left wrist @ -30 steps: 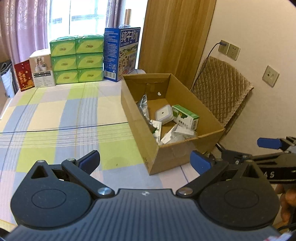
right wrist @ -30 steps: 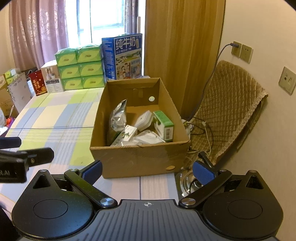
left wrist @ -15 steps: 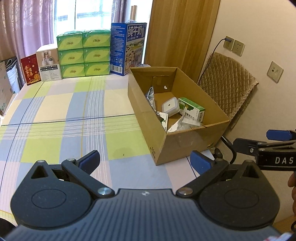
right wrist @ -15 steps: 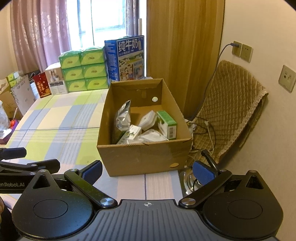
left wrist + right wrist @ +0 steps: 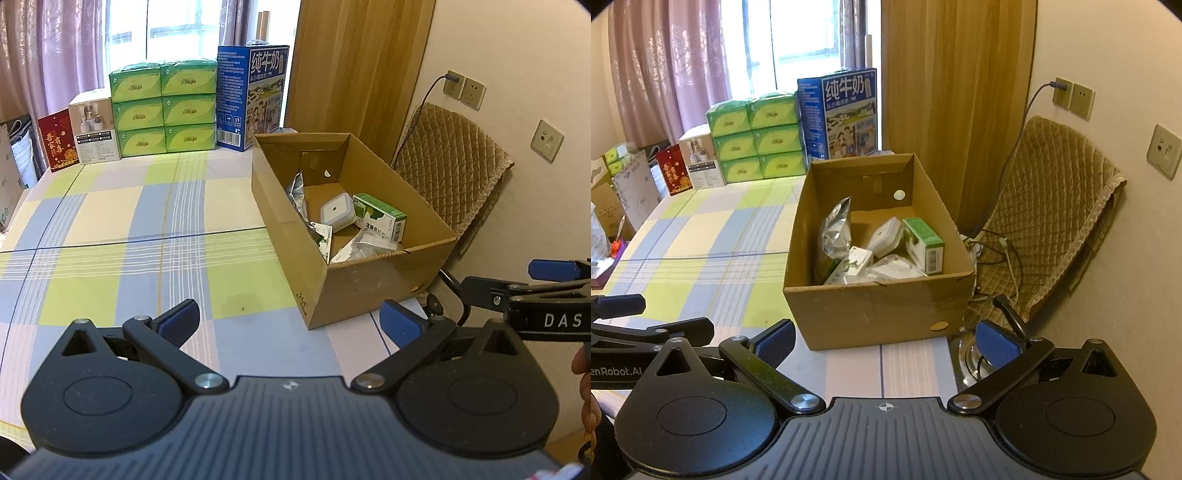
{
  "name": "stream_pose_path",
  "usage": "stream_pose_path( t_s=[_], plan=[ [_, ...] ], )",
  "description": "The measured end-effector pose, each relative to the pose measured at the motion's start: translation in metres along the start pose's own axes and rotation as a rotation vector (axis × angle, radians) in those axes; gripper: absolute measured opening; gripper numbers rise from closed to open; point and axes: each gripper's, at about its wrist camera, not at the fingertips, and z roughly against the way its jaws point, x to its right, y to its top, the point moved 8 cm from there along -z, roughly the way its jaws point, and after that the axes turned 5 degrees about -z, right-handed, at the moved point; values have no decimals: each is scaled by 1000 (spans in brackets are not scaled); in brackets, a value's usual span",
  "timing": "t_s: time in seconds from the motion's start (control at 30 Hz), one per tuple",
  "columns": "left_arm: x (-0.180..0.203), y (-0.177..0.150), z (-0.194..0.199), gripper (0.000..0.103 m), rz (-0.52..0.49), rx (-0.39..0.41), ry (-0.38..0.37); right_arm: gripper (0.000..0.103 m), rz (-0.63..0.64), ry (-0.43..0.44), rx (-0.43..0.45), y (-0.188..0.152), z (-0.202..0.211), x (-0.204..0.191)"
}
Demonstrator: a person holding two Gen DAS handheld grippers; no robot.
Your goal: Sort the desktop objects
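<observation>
Cardboard box [image 5: 879, 306], one, open-topped, standing at the right edge of the table [image 5: 110, 236], its near wall hiding the lower parts of the contents in the right wrist view. Contents, partly overlapped and hard to separate: one silver foil pouch [image 5: 834, 236] upright against the left wall; one white square container [image 5: 335, 211] lying tilted; one green-and-white carton [image 5: 380, 218] by the right wall; one smaller white-and-green carton [image 5: 851, 264] at the front; crumpled clear packets [image 5: 369, 243], number not countable. Left gripper [image 5: 290, 325], fingers spread wide, nothing between the blue pads [image 5: 181, 321], hanging over the bare checked cloth near the table's front. Right gripper [image 5: 886, 341], likewise wide apart and empty, in front of the box's near wall; seen from the side at the right margin of the left wrist view, cut off by the frame. Back edge of the table: six green tissue packs [image 5: 164, 110] stacked two across and three high, one tall blue milk carton box [image 5: 251, 98], one white product box [image 5: 94, 133], one red card [image 5: 57, 140]. The whole cloth between those and the grippers lies open. Beyond the right edge: one quilted chair [image 5: 1052, 206], cables beside it, and three wall sockets [image 5: 1071, 98]. A hand's edge shows at the far right of the left wrist view, mostly cut off.
</observation>
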Motion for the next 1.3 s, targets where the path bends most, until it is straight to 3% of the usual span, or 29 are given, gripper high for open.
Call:
stream_pose_path(
  t_s=[1.03,1.3],
  plan=[
    [4,6,-3,102,-22,2,4,101,-6,-6,-2,1,-2,3],
    [2,9,2,102,-4,36,-17,101,-2,-10,-4,0,-2,4]
  ],
)
